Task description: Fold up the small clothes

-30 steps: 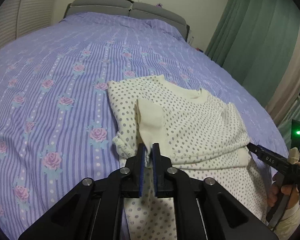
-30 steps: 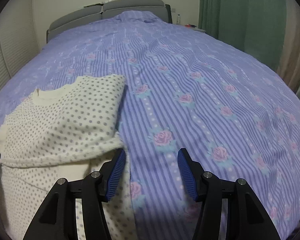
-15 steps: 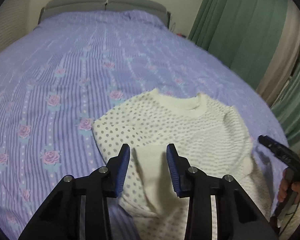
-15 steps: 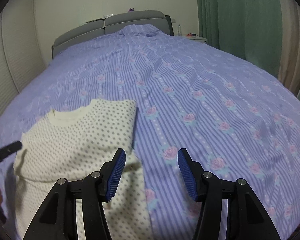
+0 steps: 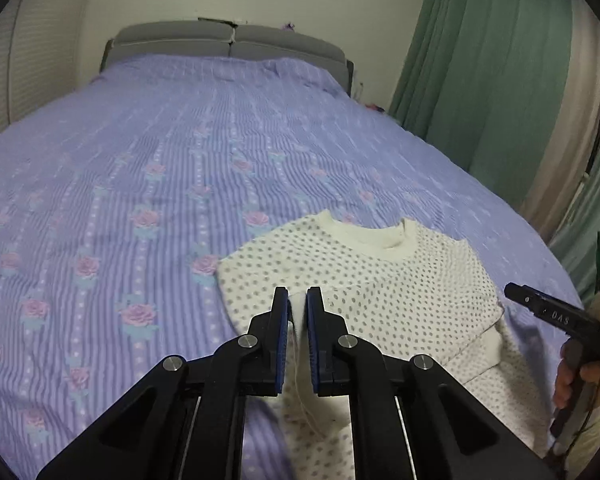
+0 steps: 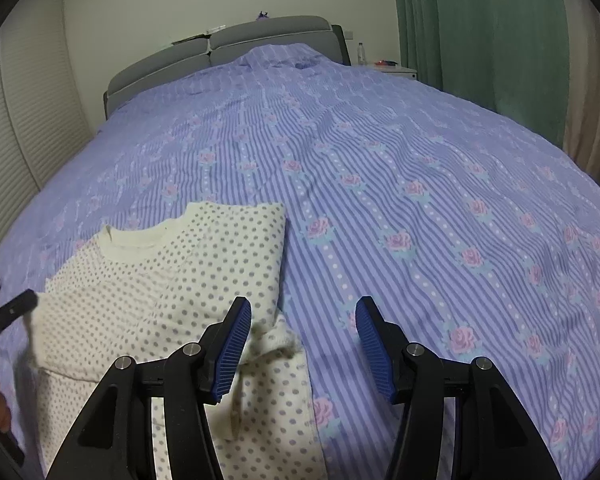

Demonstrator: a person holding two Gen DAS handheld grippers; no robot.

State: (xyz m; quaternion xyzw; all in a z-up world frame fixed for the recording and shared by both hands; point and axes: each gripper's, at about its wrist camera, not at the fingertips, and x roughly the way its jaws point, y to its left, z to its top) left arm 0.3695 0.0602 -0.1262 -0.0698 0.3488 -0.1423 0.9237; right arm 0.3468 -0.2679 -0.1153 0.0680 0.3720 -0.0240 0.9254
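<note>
shirt: cream top with grey dots [image 5: 384,292], lying on the bed near its foot end, neckband [image 5: 374,240] toward the headboard. One side is folded in over the body; lower part runs out of frame toward the cameras.
sleeve/cuff: plain cream fabric strip [image 5: 298,320] sits between the left gripper's pads, raised off the shirt body.
left gripper: [image 5: 298,308] jaws nearly closed, pinching that cream strip; a loose thread hangs below the pads.
right gripper: [image 6: 302,344] jaws spread wide, holding nothing. Left finger [image 6: 236,336] is over the shirt's right edge, right finger over bare bedspread. Touching the fabric or hovering: can't tell.
bedspread: purple stripes with pink roses [image 6: 420,208], covers the whole bed.
headboard: grey padded, two sections [image 6: 236,46], against the wall.
curtains: green [image 5: 480,80], on the right side of the bed.
</note>
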